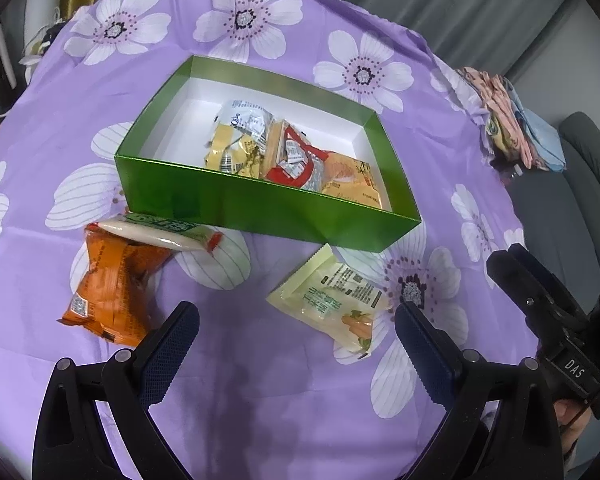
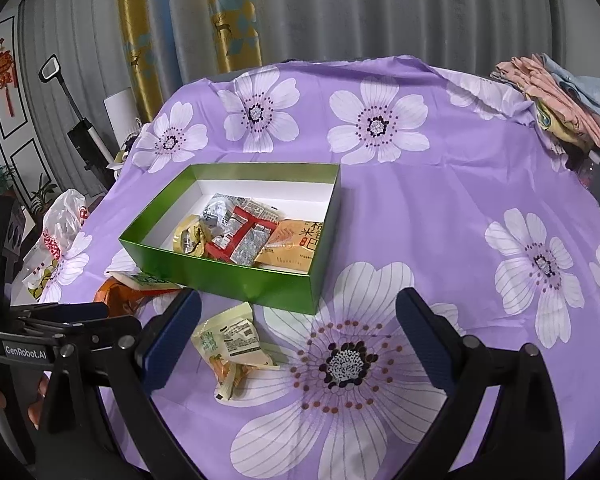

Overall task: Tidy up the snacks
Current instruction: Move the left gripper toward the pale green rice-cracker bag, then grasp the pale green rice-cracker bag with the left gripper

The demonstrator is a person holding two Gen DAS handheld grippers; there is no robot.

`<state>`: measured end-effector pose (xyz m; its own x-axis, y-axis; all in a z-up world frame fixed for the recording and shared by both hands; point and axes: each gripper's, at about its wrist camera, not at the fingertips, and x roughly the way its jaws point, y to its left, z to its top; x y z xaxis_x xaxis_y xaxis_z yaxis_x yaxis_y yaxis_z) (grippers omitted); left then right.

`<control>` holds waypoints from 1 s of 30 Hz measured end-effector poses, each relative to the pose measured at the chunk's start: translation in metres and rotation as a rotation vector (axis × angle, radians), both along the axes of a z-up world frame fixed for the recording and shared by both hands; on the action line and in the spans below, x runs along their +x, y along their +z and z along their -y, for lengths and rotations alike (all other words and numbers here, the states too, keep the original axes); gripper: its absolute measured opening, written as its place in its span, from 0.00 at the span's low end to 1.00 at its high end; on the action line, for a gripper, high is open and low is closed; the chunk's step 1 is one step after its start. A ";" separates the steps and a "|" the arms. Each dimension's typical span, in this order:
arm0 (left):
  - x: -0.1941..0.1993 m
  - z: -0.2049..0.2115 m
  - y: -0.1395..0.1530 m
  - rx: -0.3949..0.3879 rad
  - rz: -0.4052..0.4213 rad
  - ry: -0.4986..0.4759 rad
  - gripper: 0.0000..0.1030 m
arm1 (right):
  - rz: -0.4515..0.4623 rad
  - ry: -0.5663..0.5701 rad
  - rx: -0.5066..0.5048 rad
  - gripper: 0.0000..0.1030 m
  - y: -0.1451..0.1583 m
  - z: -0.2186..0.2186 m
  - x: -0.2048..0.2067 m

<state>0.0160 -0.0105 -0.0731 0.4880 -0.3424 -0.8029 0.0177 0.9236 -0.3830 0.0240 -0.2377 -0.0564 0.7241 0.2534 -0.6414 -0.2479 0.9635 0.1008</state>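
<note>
Both tools are held spread wide and empty above the near edge of the surface, the left tool (image 1: 296,340) and the right tool (image 2: 298,328) evidently poised for the loose packets. A pale yellow packet (image 1: 334,298) is seen lying nearest, just short of the green box (image 1: 260,200). An orange packet (image 1: 114,284) and a white-and-green packet (image 1: 162,232) are left by the box's near left corner, the white one resting on the orange. Several snacks (image 1: 276,148) have been gathered inside the box, mid-surface. Packet print cannot be read. The folded cloths (image 2: 560,92) at the far right corner are cut off, and the plastic bag (image 2: 60,232) past the left edge is partly hidden.
</note>
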 end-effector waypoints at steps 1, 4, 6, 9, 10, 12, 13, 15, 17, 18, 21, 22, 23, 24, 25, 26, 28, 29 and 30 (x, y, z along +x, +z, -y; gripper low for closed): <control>0.000 0.001 -0.001 0.001 -0.002 0.000 0.95 | -0.003 0.000 0.001 0.95 -0.001 0.001 0.001; 0.002 0.003 -0.003 0.004 -0.011 0.001 0.95 | -0.016 0.009 0.001 0.95 -0.007 0.002 0.002; 0.003 0.004 -0.006 0.004 -0.018 0.006 0.95 | -0.044 0.046 0.016 0.95 -0.014 0.004 0.005; 0.005 0.005 -0.011 -0.008 -0.036 0.015 0.95 | -0.114 0.135 0.062 0.95 -0.030 0.007 0.009; 0.006 0.006 -0.012 -0.012 -0.042 0.017 0.95 | -0.127 0.155 0.066 0.95 -0.035 0.007 0.008; 0.008 0.008 -0.016 -0.015 -0.055 0.019 0.95 | -0.162 0.203 0.077 0.95 -0.047 0.006 0.007; 0.009 0.009 -0.019 -0.012 -0.070 0.017 0.95 | -0.181 0.222 0.088 0.95 -0.053 0.007 0.007; 0.011 0.010 -0.024 -0.028 -0.088 0.018 0.95 | -0.211 0.248 0.104 0.95 -0.064 0.006 0.006; 0.013 0.012 -0.029 -0.037 -0.101 0.019 0.95 | -0.231 0.262 0.108 0.94 -0.074 0.003 0.007; 0.014 0.013 -0.031 -0.041 -0.107 0.017 0.95 | -0.237 0.273 0.109 0.94 -0.078 0.001 0.007; 0.017 0.019 -0.039 -0.061 -0.126 0.006 0.95 | -0.242 0.320 0.103 0.93 -0.087 -0.009 0.006; 0.018 0.021 -0.042 -0.074 -0.133 -0.001 0.95 | -0.242 0.341 0.098 0.93 -0.089 -0.014 0.006; 0.018 0.023 -0.044 -0.080 -0.139 -0.004 0.95 | -0.240 0.359 0.090 0.93 -0.091 -0.019 0.006; 0.018 0.025 -0.047 -0.087 -0.146 -0.007 0.95 | -0.238 0.373 0.082 0.93 -0.094 -0.022 0.006; 0.018 0.026 -0.049 -0.092 -0.152 -0.009 0.95 | -0.237 0.383 0.078 0.93 -0.095 -0.024 0.010; 0.018 0.027 -0.051 -0.099 -0.157 -0.010 0.95 | -0.237 0.393 0.076 0.93 -0.097 -0.028 0.012; 0.019 0.029 -0.054 -0.111 -0.164 -0.012 0.95 | -0.242 0.405 0.077 0.93 -0.099 -0.031 0.017; 0.020 0.030 -0.056 -0.112 -0.165 -0.010 0.95 | -0.244 0.411 0.078 0.93 -0.100 -0.032 0.020; 0.020 0.031 -0.056 -0.112 -0.165 -0.008 0.95 | -0.246 0.417 0.081 0.93 -0.101 -0.035 0.022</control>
<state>0.0361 -0.0417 -0.1295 0.3501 -0.4371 -0.8285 -0.0465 0.8753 -0.4814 0.0464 -0.2031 -0.1574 0.3794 0.5459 -0.7470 -0.5707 0.7736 0.2754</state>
